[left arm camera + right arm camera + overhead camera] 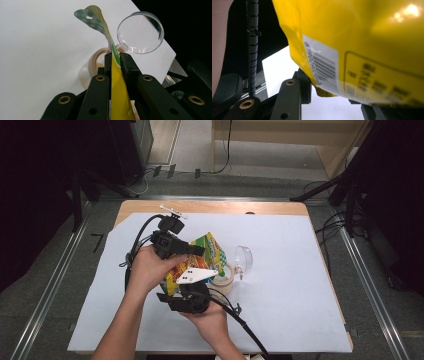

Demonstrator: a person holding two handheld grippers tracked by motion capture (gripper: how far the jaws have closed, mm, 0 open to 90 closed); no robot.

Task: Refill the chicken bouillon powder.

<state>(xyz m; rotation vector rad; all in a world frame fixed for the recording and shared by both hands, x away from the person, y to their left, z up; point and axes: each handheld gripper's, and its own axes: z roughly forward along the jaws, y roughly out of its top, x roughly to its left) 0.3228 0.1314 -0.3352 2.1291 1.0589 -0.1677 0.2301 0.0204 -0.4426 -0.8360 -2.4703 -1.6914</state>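
Note:
A yellow snack bag with a green checked top is held up over the white sheet between both grippers. My left gripper is shut on the bag's thin side edge; in the left gripper view the jaws pinch the yellow film flat. My right gripper comes in from below, under its grey plate. In the right gripper view the bag's barcode side looms close, and its lower corner sits between that gripper's jaws, which press on it.
A roll of beige tape lies on the sheet just beyond the bag. A clear round plastic lid or cup rests beside it. The wooden table edge runs along the far side. Cables trail from both grippers.

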